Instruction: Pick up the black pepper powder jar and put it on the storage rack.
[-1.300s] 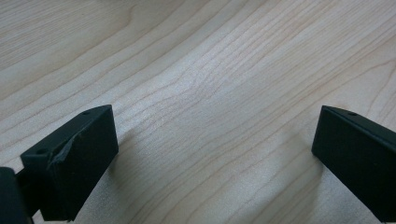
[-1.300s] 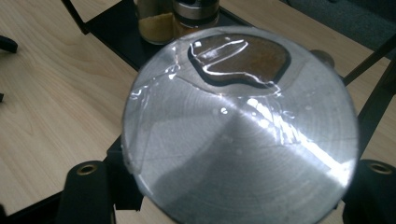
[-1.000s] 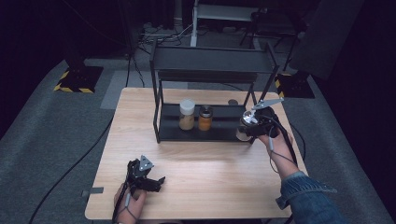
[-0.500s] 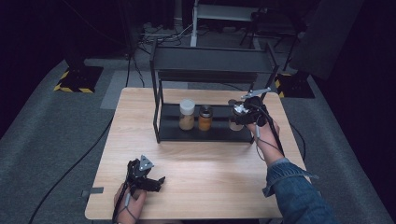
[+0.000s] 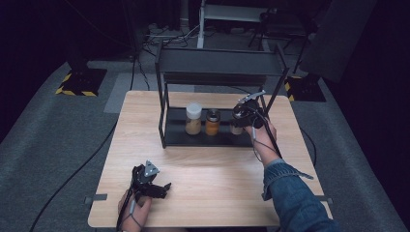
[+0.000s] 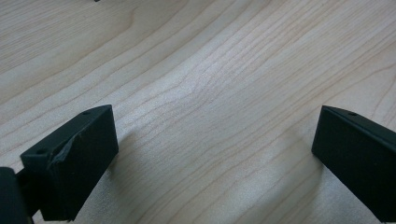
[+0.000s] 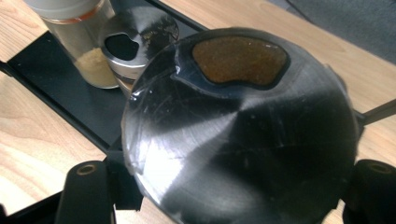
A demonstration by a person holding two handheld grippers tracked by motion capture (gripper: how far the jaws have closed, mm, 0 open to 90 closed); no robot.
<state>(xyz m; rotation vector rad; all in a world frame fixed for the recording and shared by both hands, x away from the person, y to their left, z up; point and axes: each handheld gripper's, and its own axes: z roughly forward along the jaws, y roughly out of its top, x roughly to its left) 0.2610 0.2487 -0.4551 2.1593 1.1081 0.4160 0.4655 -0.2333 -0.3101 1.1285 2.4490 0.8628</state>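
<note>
My right gripper (image 5: 240, 119) is shut on a spice jar (image 5: 236, 128) with a shiny metal lid (image 7: 238, 126), held over the right end of the black rack's lower shelf (image 5: 179, 137). The lid has a clear window showing brown spice. Two other jars stand on that shelf: a white-capped jar of tan powder (image 5: 194, 118) and a metal-lidded jar of orange spice (image 5: 212, 122); both also appear in the right gripper view, the white-capped one (image 7: 77, 35) and the metal-lidded one (image 7: 135, 42). My left gripper (image 5: 162, 188) rests open near the table's front left, its jaws wide apart over bare wood.
The black two-level rack (image 5: 220, 65) stands at the back middle of the wooden table (image 5: 217, 179); its uprights (image 5: 162, 111) frame the lower shelf. Cables trail across the grey carpet (image 5: 58, 145) around the table.
My right gripper has carried the jar leftward and down, from beside the rack's right upright onto the right end of the lower shelf. The left gripper has stayed put.
</note>
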